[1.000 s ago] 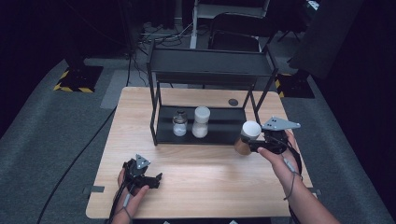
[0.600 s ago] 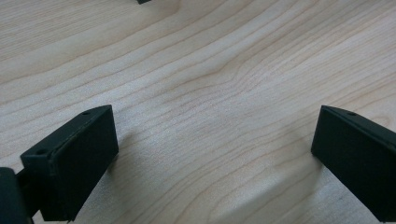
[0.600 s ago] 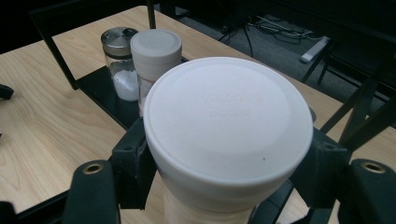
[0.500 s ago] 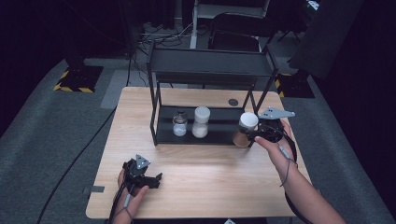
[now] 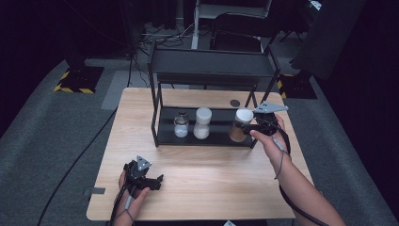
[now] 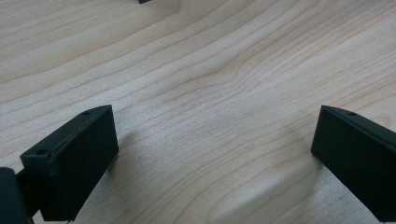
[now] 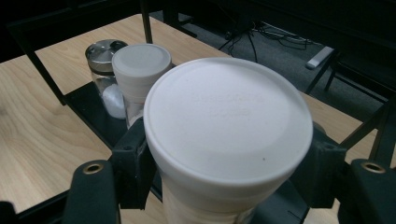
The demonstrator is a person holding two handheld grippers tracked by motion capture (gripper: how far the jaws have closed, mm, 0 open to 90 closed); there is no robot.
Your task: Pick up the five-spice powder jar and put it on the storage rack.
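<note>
My right gripper [image 5: 248, 127] is shut on a jar [image 5: 243, 116] with a white lid and brown contents. It holds the jar at the right end of the black rack's lower shelf [image 5: 216, 137]; whether the jar rests on the shelf I cannot tell. In the right gripper view the jar [image 7: 228, 121] sits between both pads of the right gripper [image 7: 224, 179]. My left gripper [image 5: 154, 181] lies on the table near the front left. Its jaws stand open in the left gripper view [image 6: 215, 154], with bare wood between them.
A glass jar with a metal lid [image 5: 181, 125] and a taller white-lidded jar [image 5: 203, 123] stand on the lower shelf, left of the held jar. The rack's top shelf [image 5: 211, 70] overhangs them. A small dark disc [image 5: 235, 103] lies behind the rack.
The right gripper has carried the jar left and away from the person, from beside the rack's right post to the right end of the lower shelf. The left gripper has stayed put.
</note>
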